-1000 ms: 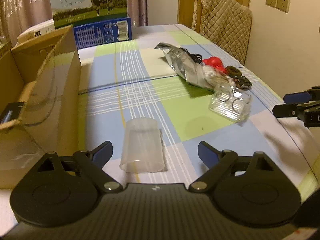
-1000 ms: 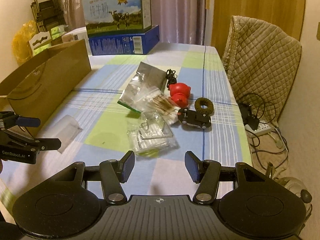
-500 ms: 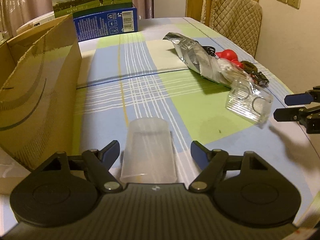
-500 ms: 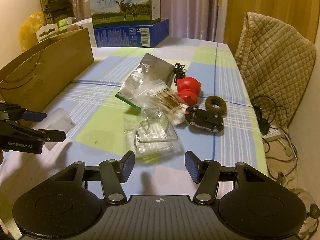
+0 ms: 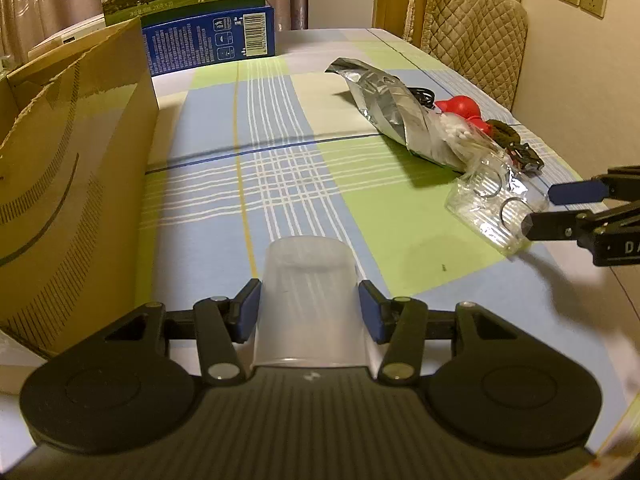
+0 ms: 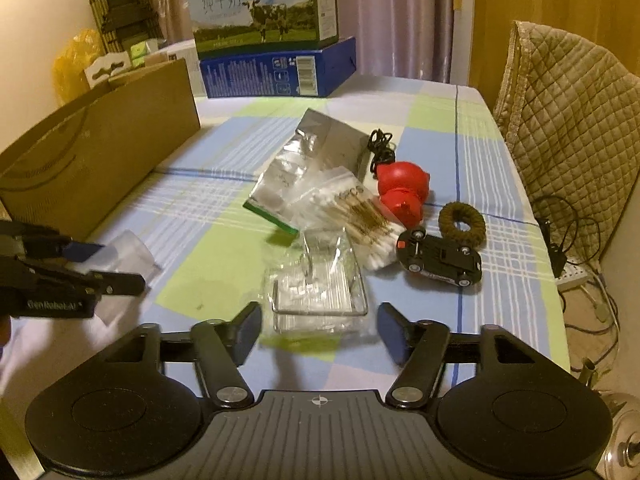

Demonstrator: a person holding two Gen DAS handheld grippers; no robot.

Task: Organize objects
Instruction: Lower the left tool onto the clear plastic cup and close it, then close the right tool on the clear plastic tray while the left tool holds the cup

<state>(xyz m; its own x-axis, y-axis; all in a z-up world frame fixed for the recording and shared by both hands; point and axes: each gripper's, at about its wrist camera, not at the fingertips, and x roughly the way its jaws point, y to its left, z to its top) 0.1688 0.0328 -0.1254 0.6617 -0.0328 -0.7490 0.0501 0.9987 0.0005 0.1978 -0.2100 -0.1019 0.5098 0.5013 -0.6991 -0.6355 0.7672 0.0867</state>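
A translucent plastic cup (image 5: 310,300) lies on its side on the checked tablecloth, and it also shows in the right wrist view (image 6: 128,258). My left gripper (image 5: 310,312) has its two blue pads against the cup's sides, one on each side. My right gripper (image 6: 318,330) is open and empty just in front of a clear plastic box (image 6: 318,290), which also shows in the left wrist view (image 5: 490,208). Behind the box lie a bag of cotton swabs (image 6: 352,216), a silver foil pouch (image 6: 316,152), a red toy (image 6: 404,192), a black toy car (image 6: 440,258) and a brown hair ring (image 6: 462,224).
An open cardboard box (image 5: 68,184) stands along the left side of the table. Milk cartons (image 6: 268,32) are stacked at the far end. A quilted chair (image 6: 568,128) stands at the right, with a power strip and cables (image 6: 576,268) on the floor.
My left gripper has moved forward over the cup and closed in until its pads meet the cup's sides. My right gripper has moved closer to the clear plastic box.
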